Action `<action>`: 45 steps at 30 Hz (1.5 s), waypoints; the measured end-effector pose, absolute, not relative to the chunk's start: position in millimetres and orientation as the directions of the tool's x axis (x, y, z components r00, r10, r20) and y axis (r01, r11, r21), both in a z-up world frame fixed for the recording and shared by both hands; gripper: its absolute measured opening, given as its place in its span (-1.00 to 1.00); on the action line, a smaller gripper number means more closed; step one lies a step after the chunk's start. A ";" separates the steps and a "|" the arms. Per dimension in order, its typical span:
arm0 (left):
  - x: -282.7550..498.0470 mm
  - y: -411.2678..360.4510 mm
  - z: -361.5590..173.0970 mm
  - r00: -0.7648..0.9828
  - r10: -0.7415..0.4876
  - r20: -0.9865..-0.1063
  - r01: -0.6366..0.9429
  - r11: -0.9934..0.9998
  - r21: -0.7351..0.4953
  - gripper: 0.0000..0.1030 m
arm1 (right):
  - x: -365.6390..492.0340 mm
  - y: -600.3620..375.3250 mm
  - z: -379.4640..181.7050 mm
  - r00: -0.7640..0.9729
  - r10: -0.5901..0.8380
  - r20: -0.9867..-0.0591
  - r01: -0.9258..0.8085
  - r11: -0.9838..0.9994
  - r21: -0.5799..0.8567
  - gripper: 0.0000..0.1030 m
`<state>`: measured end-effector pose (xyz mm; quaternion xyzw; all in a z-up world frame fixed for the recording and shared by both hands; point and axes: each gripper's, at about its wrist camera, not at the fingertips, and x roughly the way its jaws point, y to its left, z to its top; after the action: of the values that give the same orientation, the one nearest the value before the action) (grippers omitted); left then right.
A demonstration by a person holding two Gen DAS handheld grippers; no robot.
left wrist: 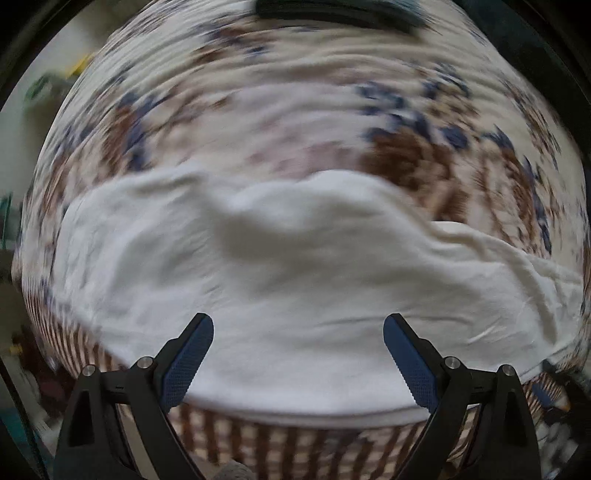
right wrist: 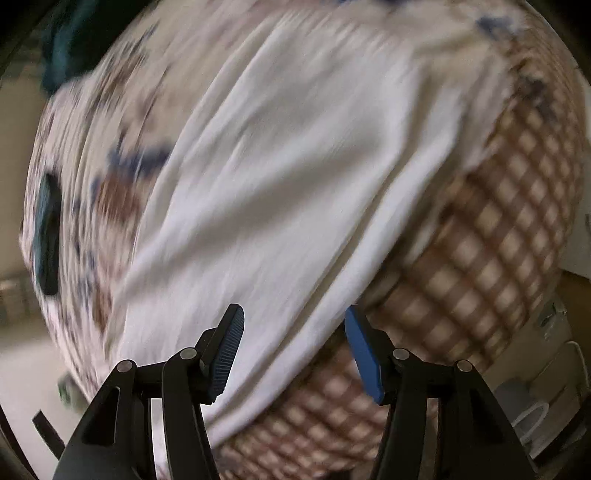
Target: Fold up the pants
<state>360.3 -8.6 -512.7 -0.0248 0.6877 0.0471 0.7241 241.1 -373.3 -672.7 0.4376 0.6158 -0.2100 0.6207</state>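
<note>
White pants point(left wrist: 280, 280) lie spread on a bed whose cover point(left wrist: 258, 122) is floral across the top and brown-checked along its near edge, the pants' near hem running just inside that checked border. The left claw point(left wrist: 298, 332) hangs over the hem with its jaws wide and nothing between them, and the right claw point(right wrist: 293, 321) is likewise spread, its blue pads straddling a fold of pants point(right wrist: 280, 177) without closing on it. A dark object point(left wrist: 332, 13) lies at the bed's far edge; both views are blurred.
</note>
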 end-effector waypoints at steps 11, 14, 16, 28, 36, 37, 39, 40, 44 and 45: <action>315.2 183.1 -512.6 0.027 0.065 -0.997 -0.428 0.902 0.048 0.83 | 262.2 -227.5 -687.9 0.108 0.315 -0.943 0.801 0.534 0.270 0.16; 313.7 220.2 -532.2 0.017 -0.037 -0.999 -0.513 0.858 -0.040 0.83 | 266.1 -216.1 -691.9 0.079 0.290 -0.954 0.824 0.520 0.226 0.09; 313.4 237.7 -542.7 0.035 -0.075 -0.997 -0.549 0.832 -0.082 0.81 | 259.4 -213.4 -692.2 0.046 0.270 -0.962 0.840 0.511 0.184 0.05; 295.2 261.0 -560.9 0.112 -0.060 -0.992 -0.587 0.801 -0.114 -0.59 | 265.5 -186.7 -712.2 0.092 0.310 -0.946 0.824 0.509 0.247 -0.72; 275.9 258.0 -526.6 0.142 -0.002 -0.990 -0.527 0.847 -0.077 -0.68 | 255.1 -171.7 -673.5 0.093 0.277 -0.956 0.788 0.567 0.241 -0.78; 272.9 257.4 -525.0 0.135 -0.002 -0.991 -0.524 0.849 -0.073 -0.68 | 251.5 -174.4 -669.7 0.092 0.280 -0.956 0.785 0.569 0.242 -0.78; 271.1 259.1 -529.9 0.113 0.007 -0.994 -0.519 0.853 -0.053 -0.68 | 246.4 -174.7 -668.4 0.077 0.276 -0.958 0.768 0.596 0.234 -0.79; 276.4 254.7 -536.2 0.103 0.010 -0.995 -0.516 0.855 -0.045 -0.68 | 248.1 -172.0 -672.7 0.069 0.273 -0.960 0.763 0.606 0.227 -0.79; 287.0 251.1 -554.3 0.048 0.017 -0.999 -0.504 0.864 -0.010 -0.51 | 245.7 -179.4 -702.9 0.046 0.321 -0.946 0.770 0.592 0.238 -0.73; 286.7 247.6 -547.3 0.047 0.035 -0.998 -0.501 0.866 0.007 -0.49 | 242.4 -184.8 -706.0 0.040 0.342 -0.939 0.770 0.588 0.247 -0.65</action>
<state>286.7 247.6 -547.3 -0.1753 0.6634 0.1909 0.7019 242.4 -184.8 -706.0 0.4159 0.6686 -0.1814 0.5891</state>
